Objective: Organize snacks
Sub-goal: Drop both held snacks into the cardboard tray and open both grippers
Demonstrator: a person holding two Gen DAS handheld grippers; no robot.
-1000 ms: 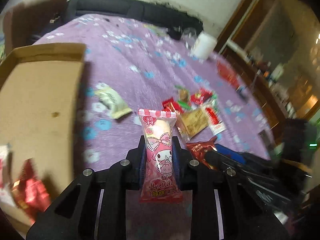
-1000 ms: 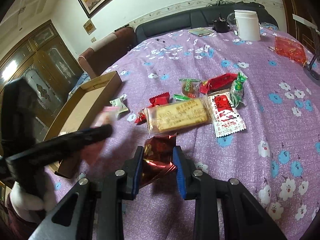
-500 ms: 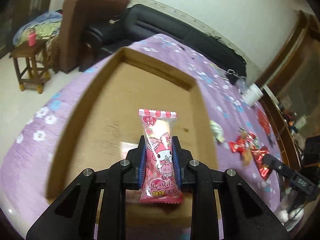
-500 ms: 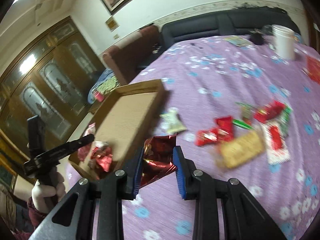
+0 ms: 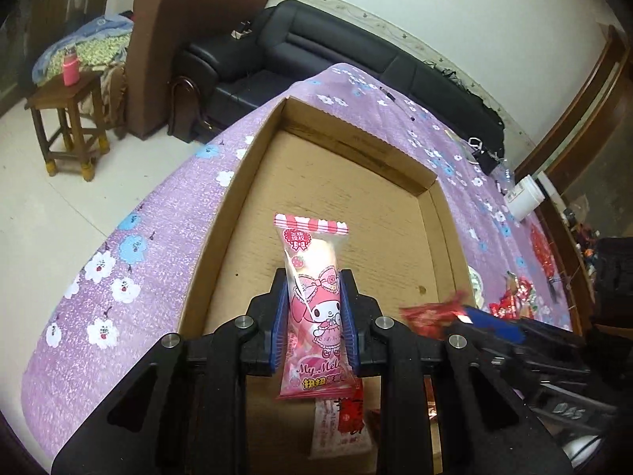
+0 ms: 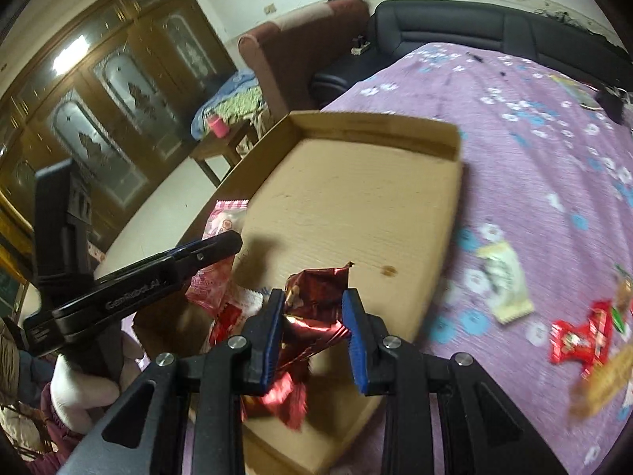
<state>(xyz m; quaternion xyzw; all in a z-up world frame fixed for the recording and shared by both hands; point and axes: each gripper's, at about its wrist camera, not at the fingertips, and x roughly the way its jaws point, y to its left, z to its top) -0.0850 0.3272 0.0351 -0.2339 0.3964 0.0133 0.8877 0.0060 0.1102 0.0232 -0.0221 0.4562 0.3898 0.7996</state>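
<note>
While a few snacks are already lying in the cardboard tray [image 5: 221,237], both grippers are hovering over it: left gripper [image 5: 314,316] fingers pinching the pink packet [image 5: 316,304], right gripper [image 6: 316,332] fingers squeezing a red foil packet [image 6: 316,297]. Plenty of loose snacks [image 6: 577,336] are waiting on the tabletop [image 6: 534,198].

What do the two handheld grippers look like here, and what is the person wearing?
Both the left gripper and right gripper have black plastic bodies, silver pivot bolts and ribbed blue pads lining the jaws. Pale lettering runs along the left gripper's side in the right wrist view. A white glove and a dark reddish sleeve show.
</note>
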